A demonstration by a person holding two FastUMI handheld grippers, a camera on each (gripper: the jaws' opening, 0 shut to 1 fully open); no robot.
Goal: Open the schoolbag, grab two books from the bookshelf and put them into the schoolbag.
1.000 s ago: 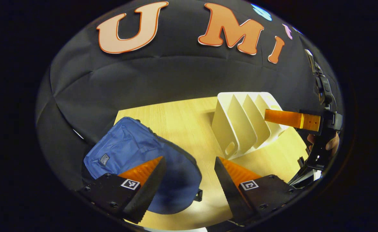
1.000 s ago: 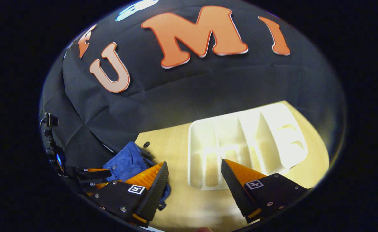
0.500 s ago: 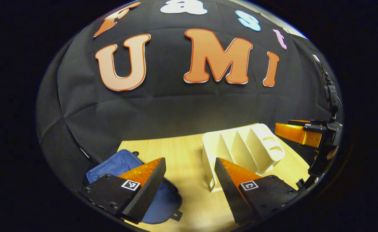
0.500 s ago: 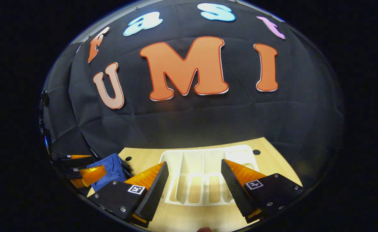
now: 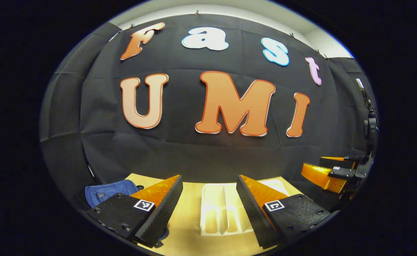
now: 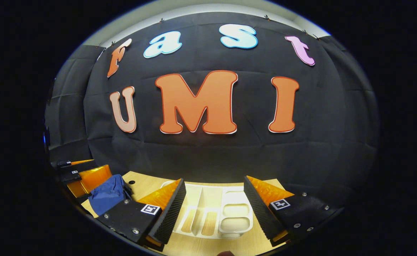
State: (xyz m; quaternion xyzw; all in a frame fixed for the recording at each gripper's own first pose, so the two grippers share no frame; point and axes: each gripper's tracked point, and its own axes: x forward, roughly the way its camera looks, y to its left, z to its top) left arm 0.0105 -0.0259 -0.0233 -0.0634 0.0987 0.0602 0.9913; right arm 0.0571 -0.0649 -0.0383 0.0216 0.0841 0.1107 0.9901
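The blue schoolbag point(image 5: 105, 191) lies on the wooden table at the lower left of the left gripper view, partly behind my left gripper's finger; it also sits low left as the schoolbag point(image 6: 107, 193) in the right gripper view. The white slotted bookshelf point(image 5: 222, 213) stands between my left gripper's fingers, its slots holding no books; the same bookshelf point(image 6: 212, 213) appears between the right gripper's fingers. My left gripper point(image 5: 208, 208) is open and holds nothing. My right gripper point(image 6: 214, 209) is open too. The right gripper point(image 5: 331, 170) hangs at the far right of the left gripper view; the left gripper point(image 6: 84, 174) shows far left.
The light wooden table point(image 6: 139, 183) ends at the black cloth wall close behind the bookshelf. A small dark hole point(image 6: 131, 182) marks the tabletop near the bag. A camera mount point(image 5: 370, 124) stands at the right edge.
Both gripper views have tilted upward and drawn back: bag and bookshelf slid down to the bottom, more wall and ceiling show. Both grippers stayed open.
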